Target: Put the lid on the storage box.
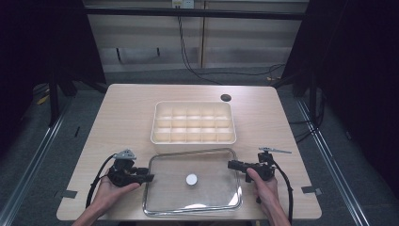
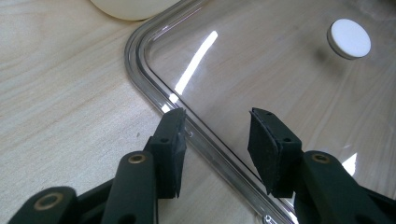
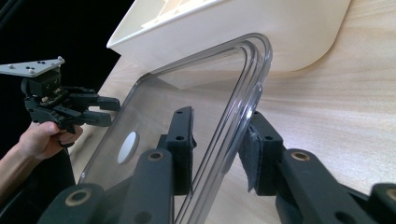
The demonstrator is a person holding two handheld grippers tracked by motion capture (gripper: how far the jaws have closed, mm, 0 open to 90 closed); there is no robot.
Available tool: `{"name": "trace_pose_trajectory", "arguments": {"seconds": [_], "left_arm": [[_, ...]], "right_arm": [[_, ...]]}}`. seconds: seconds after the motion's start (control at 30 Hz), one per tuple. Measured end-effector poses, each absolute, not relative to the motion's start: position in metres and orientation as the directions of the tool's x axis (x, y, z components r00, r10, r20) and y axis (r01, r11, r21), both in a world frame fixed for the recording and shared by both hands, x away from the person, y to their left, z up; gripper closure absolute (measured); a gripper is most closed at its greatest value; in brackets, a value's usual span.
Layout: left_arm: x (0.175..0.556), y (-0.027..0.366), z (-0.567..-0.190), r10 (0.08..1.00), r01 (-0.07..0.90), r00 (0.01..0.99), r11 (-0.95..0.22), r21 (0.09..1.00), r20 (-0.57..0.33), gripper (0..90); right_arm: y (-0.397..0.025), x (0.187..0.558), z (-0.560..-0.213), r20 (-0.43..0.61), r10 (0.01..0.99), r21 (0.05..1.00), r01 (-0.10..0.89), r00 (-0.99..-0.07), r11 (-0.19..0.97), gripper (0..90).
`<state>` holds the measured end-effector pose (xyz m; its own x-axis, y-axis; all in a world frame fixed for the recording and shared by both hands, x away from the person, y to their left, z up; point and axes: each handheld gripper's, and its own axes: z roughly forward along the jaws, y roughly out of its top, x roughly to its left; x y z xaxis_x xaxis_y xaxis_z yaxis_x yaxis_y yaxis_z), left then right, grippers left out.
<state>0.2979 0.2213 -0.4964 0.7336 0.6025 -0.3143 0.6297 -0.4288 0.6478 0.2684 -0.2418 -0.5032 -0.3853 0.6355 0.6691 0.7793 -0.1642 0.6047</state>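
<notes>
A clear lid (image 1: 211, 190) with a white round knob (image 1: 191, 179) lies flat on the table, in front of a cream compartment box (image 1: 193, 136). My left gripper (image 1: 149, 178) is at the lid's left edge. It is open, and its jaws straddle the lid's rim (image 2: 205, 135) near a corner, with the knob (image 2: 349, 38) farther off. My right gripper (image 1: 230, 165) is at the lid's right edge, also open, with the rim (image 3: 233, 126) running between its jaws. The right gripper view also shows the box (image 3: 233, 28), the knob (image 3: 127, 147) and the left gripper (image 3: 109, 109) across the lid.
The wooden table (image 1: 127, 108) has a dark round hole (image 1: 226, 97) behind the box. The box's compartments look empty. Tape marks sit near the front corners. Dark floor, cables and curtains surround the table.
</notes>
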Motion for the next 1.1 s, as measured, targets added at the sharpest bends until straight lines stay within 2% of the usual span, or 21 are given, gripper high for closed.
{"name": "trace_pose_trajectory", "arguments": {"seconds": [0.07, 0.4, 0.83, 1.1], "left_arm": [[0.2985, 0.2212, -0.4968, 0.605, 0.636, 0.728, -0.417, 0.649, -0.324, 55.2], [0.2986, 0.2251, -0.4973, 0.604, 0.644, 0.720, -0.397, 0.654, -0.342, 39.1], [0.2994, 0.2239, -0.4948, 0.613, 0.650, 0.708, -0.371, 0.663, -0.351, 44.2], [0.3000, 0.2284, -0.4877, 0.583, 0.657, 0.703, -0.314, 0.686, -0.406, 51.2]], "right_arm": [[-0.2420, 0.2678, -0.5022, 0.670, 0.631, 0.609, 0.776, -0.391, -0.166, 69.6], [-0.2442, 0.2639, -0.4993, 0.699, 0.605, 0.601, 0.771, -0.382, -0.208, 75.4], [-0.2435, 0.2633, -0.4981, 0.669, 0.635, 0.615, 0.767, -0.386, -0.183, 73.8], [-0.2435, 0.2627, -0.4963, 0.648, 0.655, 0.628, 0.759, -0.389, -0.170, 73.3]]}}
